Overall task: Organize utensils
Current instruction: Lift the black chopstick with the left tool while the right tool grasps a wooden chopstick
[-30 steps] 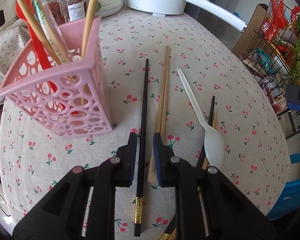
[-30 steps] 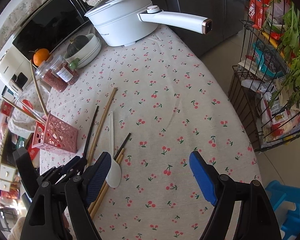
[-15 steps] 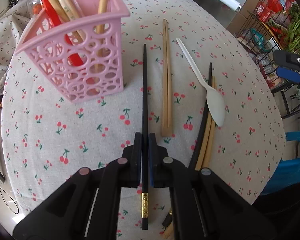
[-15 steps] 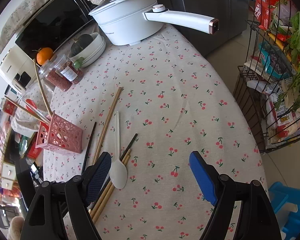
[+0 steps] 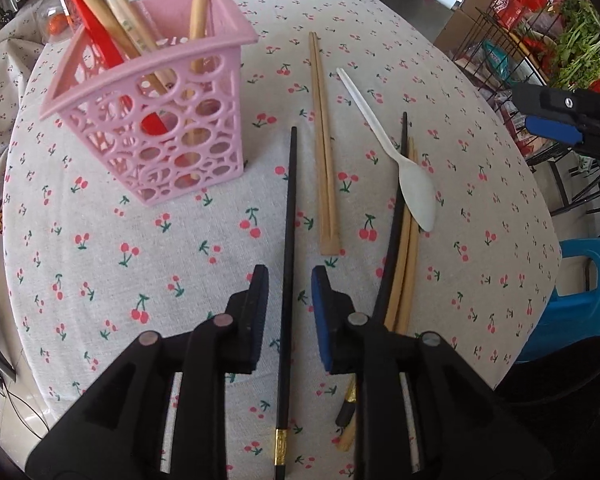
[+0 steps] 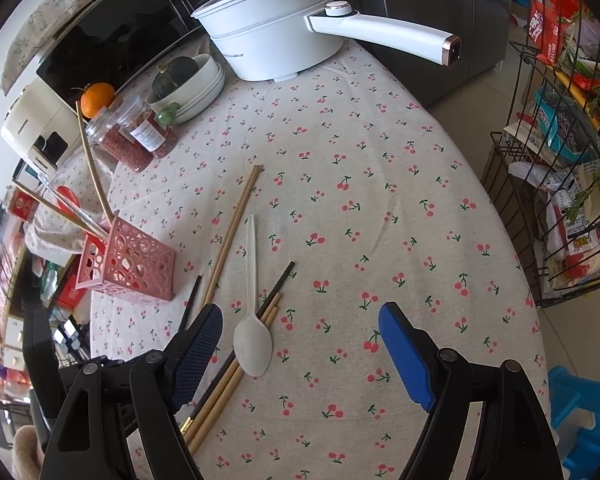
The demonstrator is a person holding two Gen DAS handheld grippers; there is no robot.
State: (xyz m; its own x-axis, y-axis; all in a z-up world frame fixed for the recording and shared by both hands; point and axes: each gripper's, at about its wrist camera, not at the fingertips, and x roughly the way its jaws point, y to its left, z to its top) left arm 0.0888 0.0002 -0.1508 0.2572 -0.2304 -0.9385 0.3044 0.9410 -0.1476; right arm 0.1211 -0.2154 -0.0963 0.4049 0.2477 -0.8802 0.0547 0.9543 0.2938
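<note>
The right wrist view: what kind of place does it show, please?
Most likely a home kitchen or dining corner: a white electric pot, a microwave oven and a wire rack of groceries surround the cherry-print tablecloth.

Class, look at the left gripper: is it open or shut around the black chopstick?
Open. The left gripper straddles the black chopstick, with tablecloth visible between each finger and the stick.
</note>
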